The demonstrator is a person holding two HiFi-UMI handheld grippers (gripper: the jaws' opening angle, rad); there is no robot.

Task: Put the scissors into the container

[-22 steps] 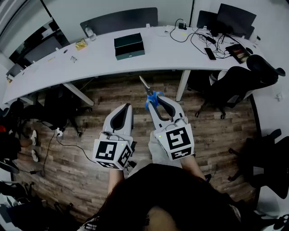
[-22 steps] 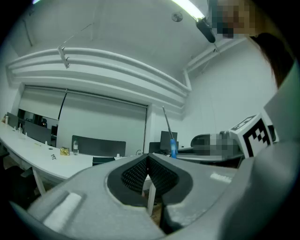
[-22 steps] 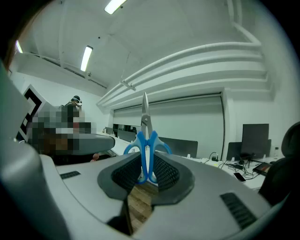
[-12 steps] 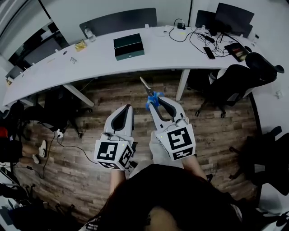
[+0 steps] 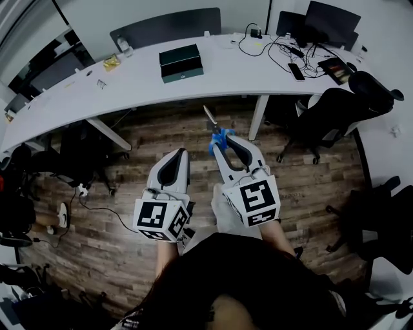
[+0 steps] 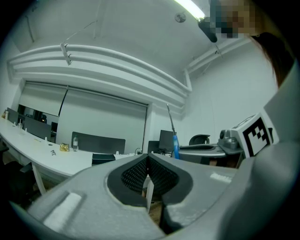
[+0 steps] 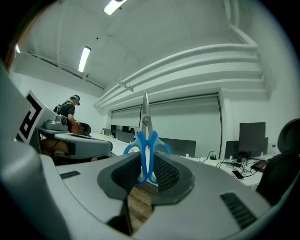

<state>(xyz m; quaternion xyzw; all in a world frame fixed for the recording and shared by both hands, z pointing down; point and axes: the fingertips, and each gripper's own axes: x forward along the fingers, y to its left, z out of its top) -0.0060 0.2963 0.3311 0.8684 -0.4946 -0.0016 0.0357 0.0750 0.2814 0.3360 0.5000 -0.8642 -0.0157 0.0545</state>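
Observation:
Blue-handled scissors [image 5: 213, 129] [image 7: 147, 140] stick out of my right gripper [image 5: 222, 143] [image 7: 146, 177], blades pointing up and away toward the desk. The jaws are shut on the blue handles. My left gripper [image 5: 174, 161] [image 6: 146, 180] hangs beside it over the wooden floor, shut, with nothing between its pads. A dark green box-shaped container [image 5: 181, 62] [image 6: 104, 158] sits on the white desk [image 5: 129, 84] ahead, well beyond both grippers. In the left gripper view the scissors [image 6: 175, 145] and the right gripper's marker cube [image 6: 255, 133] show at the right.
The long curved white desk carries cables, a phone [image 5: 296, 71] and a monitor [image 5: 329, 19] at its right end. Black office chairs [image 5: 329, 119] stand at the right. A small bottle [image 5: 122, 45] and a yellow item [image 5: 111, 62] lie at the desk's left part.
The view has shifted slightly; the desk and container sit a little higher and left in frame. Both grippers keep their pose, scissors still held.

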